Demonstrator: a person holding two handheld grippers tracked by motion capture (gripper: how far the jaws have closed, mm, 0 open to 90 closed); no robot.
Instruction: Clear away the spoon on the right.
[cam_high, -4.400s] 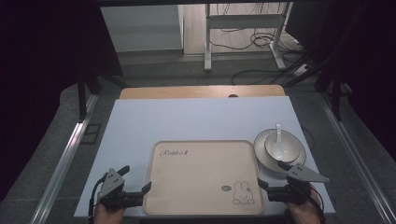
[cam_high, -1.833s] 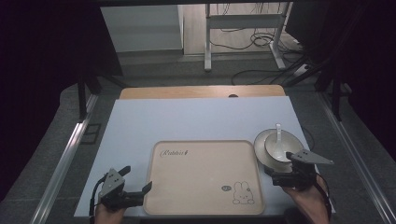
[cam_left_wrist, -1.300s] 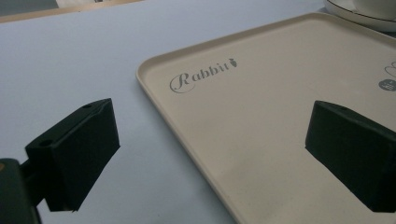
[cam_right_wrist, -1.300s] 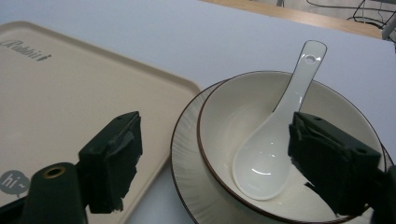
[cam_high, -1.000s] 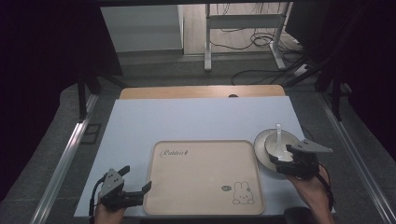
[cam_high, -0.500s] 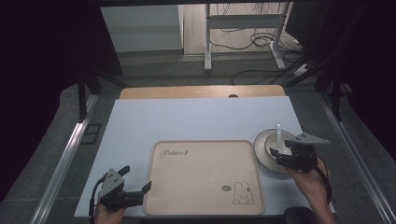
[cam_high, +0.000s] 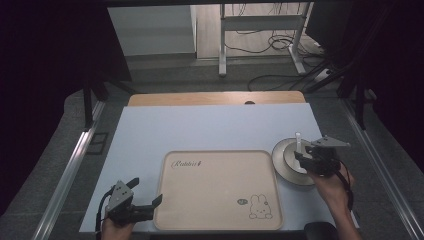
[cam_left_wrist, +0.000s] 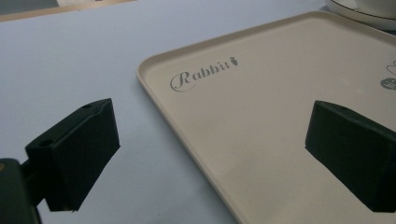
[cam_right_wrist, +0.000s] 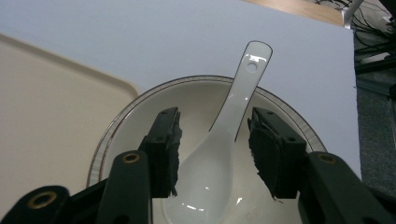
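Worktop is covered with a pale blue sheet, and a beige tray with the word "Rabbit" and a small rabbit drawing is laid on its near part. Just beside the tray's right edge a white bowl with a dark rim line is placed, and a white ceramic spoon is lying in it, its handle leaning over the far rim.

The right gripper is held above the bowl by the person's right hand. Its fingers are spread, one on each side of the spoon where the handle meets the scoop; a gap is seen on both sides, so the spoon is not pinched.

The left gripper is held low at the tray's near left corner. Its fingers are spread wide, one over the blue sheet and the other over the tray, and nothing is gripped between them.
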